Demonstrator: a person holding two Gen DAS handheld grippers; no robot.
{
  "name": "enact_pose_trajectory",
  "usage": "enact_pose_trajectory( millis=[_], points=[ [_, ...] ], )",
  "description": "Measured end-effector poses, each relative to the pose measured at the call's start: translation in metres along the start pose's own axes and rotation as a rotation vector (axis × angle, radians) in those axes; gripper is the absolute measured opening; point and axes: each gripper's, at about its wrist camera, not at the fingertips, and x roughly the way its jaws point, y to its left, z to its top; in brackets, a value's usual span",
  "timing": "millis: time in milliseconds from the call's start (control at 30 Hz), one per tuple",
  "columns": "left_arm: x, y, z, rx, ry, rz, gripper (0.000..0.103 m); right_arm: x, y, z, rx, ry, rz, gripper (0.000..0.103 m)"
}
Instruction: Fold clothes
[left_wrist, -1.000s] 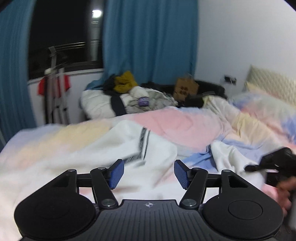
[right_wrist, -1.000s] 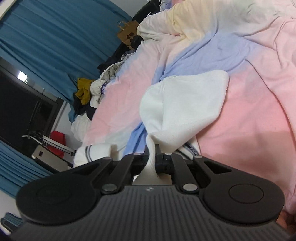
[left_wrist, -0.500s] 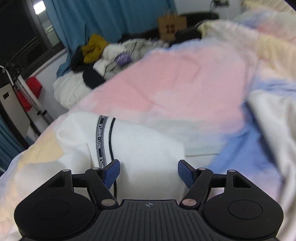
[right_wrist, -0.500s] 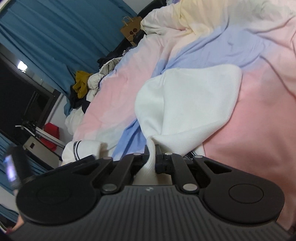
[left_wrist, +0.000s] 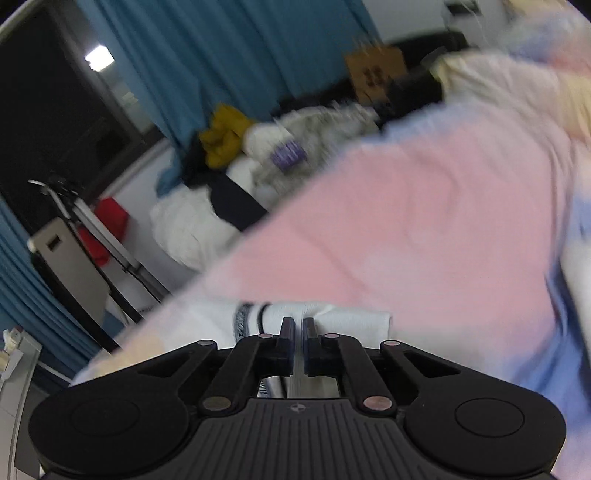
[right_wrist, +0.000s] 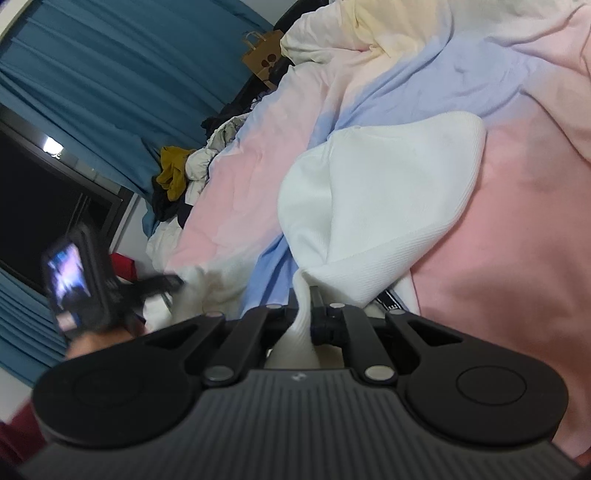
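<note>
Dim indoor light gives both views a cool, slightly grainy cast. The window (left_wrist: 55, 122) is black, with one small bright reflection of a lamp (left_wrist: 98, 59) in its glass. The left wrist view is smeared by motion blur, worst at the far right. The right wrist view is sharper; only the left gripper (right_wrist: 110, 288) at near left blurs. Fisheye bending curves the curtains (right_wrist: 110, 85), and shadows are soft.

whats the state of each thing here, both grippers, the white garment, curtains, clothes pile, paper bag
left gripper: shut on the white garment's striped edge
right gripper: shut on a bunched fold of the white garment
white garment: partly spread on the bed cover, not yet folded
bed cover: rumpled
curtains: drawn aside, dark window showing
clothes pile: heaped, unfolded
paper bag: upright
</note>
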Motion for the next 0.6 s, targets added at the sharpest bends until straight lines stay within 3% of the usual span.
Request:
enact_pose_trajectory(
  millis=[133, 267, 433, 567, 600],
  points=[
    [0.003, 0.023, 0.047, -0.085, -0.097, 0.069, 0.004, 0.002, 0.001, 0.002, 0.002, -0.002, 0.000, 0.008],
    [0.030, 0.019, 0.069, -0.146, -0.105, 0.044, 0.005, 0.004, 0.000, 0.004, 0.007, 0.000, 0.003, 0.008],
    [0.092, -0.019, 0.026, -0.143, -0.003, -0.016, 0.007, 0.007, -0.003, 0.005, -0.003, -0.004, 0.003, 0.008],
    [0.093, -0.020, 0.010, -0.173, 0.001, -0.050, 0.014, 0.017, -0.012, 0.006, 0.026, 0.014, 0.010, 0.007],
    [0.092, -0.019, 0.007, -0.182, -0.001, -0.058, 0.019, 0.019, -0.012, 0.006, 0.028, 0.017, 0.009, 0.007]
  ],
)
